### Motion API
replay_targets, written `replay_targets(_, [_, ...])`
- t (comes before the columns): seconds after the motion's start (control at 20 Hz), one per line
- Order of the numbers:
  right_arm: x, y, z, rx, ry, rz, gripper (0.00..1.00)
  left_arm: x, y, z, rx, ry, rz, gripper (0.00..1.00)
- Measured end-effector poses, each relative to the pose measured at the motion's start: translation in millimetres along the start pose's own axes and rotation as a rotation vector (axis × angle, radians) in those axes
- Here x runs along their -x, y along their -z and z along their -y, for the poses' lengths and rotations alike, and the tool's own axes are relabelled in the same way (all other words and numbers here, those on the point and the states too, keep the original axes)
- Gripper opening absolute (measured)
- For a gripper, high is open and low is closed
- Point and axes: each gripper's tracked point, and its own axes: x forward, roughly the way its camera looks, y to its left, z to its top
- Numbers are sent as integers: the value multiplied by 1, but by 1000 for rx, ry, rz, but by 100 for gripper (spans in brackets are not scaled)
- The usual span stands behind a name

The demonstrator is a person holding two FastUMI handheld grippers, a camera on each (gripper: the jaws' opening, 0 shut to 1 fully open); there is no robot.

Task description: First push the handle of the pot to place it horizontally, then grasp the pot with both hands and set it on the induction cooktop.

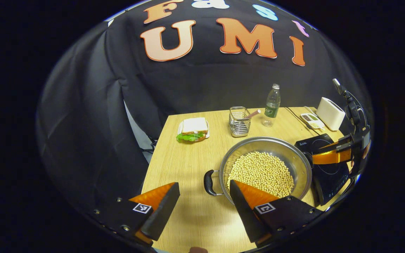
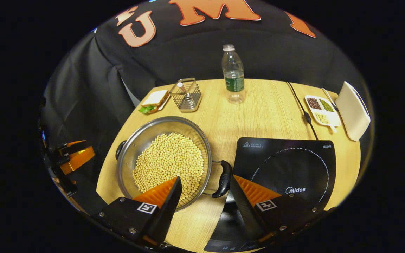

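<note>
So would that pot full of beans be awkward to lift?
Probably heavy: the steel pot holds a deep layer of soybeans. Loose beans would likely shift or spill if it tilts. Its two side handles suggest a level, two-sided lift.
</note>
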Motion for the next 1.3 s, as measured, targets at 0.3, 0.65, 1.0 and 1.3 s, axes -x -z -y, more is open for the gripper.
replay_targets(0.3, [-31, 10, 8, -26, 56, -80, 81, -56, 18, 7, 51, 58, -77, 91])
replay_targets(0.65, [-46, 9, 12, -24, 96, -92, 65, -93, 47, 10, 95, 95, -157, 91])
replay_targets(1.0, [-66, 4, 16, -14, 70, -96, 63, -116, 72, 7, 141, 80, -226, 92])
replay_targets(1.3, [-91, 17, 17, 34, 109, -117, 67, -127, 85, 15, 202, 88, -229, 87])
